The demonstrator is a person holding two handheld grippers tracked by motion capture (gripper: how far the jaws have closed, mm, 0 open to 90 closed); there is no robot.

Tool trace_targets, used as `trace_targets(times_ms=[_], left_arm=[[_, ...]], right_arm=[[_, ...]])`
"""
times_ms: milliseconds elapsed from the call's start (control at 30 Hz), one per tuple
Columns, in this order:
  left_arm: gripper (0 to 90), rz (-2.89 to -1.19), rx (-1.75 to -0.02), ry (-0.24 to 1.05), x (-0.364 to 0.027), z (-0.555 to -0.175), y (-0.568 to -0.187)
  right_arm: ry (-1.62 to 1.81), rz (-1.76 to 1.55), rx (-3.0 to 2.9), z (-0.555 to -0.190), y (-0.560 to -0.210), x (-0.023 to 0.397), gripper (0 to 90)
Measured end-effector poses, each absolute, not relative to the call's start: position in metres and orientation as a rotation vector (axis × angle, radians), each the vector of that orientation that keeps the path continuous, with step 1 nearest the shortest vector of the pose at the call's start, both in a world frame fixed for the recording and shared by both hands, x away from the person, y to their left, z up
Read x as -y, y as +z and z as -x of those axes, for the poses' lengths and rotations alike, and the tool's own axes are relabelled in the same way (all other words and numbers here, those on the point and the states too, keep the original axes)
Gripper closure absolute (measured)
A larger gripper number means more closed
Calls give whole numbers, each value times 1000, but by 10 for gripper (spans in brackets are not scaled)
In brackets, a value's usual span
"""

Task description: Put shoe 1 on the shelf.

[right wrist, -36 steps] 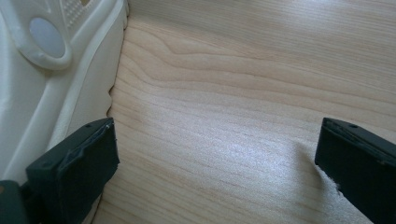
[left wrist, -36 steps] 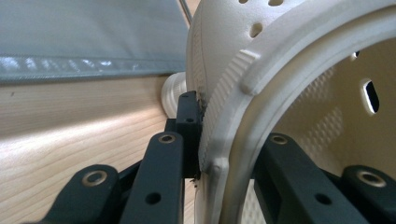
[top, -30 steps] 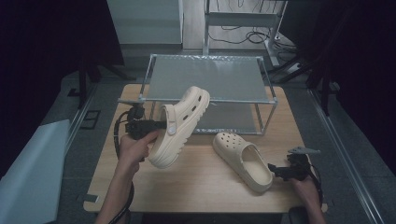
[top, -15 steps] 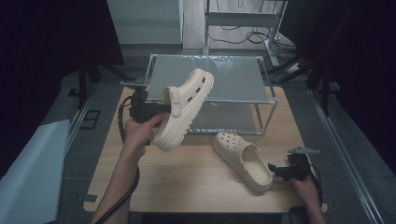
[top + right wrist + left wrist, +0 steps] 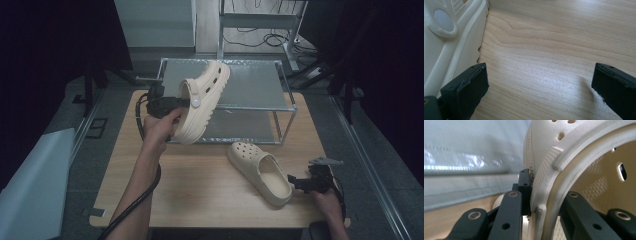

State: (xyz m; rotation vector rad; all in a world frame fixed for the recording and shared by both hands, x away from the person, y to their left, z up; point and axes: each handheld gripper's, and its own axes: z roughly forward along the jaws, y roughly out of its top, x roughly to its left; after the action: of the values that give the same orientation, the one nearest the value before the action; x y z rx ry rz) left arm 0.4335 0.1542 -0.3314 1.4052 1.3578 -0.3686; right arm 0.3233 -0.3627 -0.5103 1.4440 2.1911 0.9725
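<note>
Scene: A person worked two hand-held grippers at a wooden table (image 5: 200, 195) that carried a two-tier metal-and-glass rack (image 5: 280, 107) along its far edge.

Left gripper: The left gripper (image 5: 186, 102) was clamped on the rim of a cream clog (image 5: 205, 102); its own camera showed one black jaw pressed against the outside of the shoe's wall (image 5: 541, 177) and the other inside the opening.

Lifted clog: It hung in the air, tilted with its toe toward the rack's upper shelf and its heel low, over the near left corner of the rack. It touched neither shelf as far as the high view showed.

Right gripper: The right gripper (image 5: 296, 182) rested low at the table's near right, jaws spread wide with bare wood between them (image 5: 541, 82) and nothing held.

Second clog: The other clog (image 5: 260, 172) lay flat on the table in front of the rack, its heel just beside the right gripper.

Progress: Judged from the layout, the job was to shelve the pair, and it stood at an early stage. One shoe was picked up and near the rack but not yet set down; the second waited on the table, ungripped.
</note>
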Motion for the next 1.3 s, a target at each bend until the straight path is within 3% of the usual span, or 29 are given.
trace_targets(times_ms=[667,1300], left_arm=[[768,-1210,-1484,-271,-152,-483,-332],[765,-1161,-1598,-148,-167,-516,-334]], right_arm=[[984,-1440,-2174,-323,-509,364,27],[986,-1444,-2181,-324,-510,364,36]])
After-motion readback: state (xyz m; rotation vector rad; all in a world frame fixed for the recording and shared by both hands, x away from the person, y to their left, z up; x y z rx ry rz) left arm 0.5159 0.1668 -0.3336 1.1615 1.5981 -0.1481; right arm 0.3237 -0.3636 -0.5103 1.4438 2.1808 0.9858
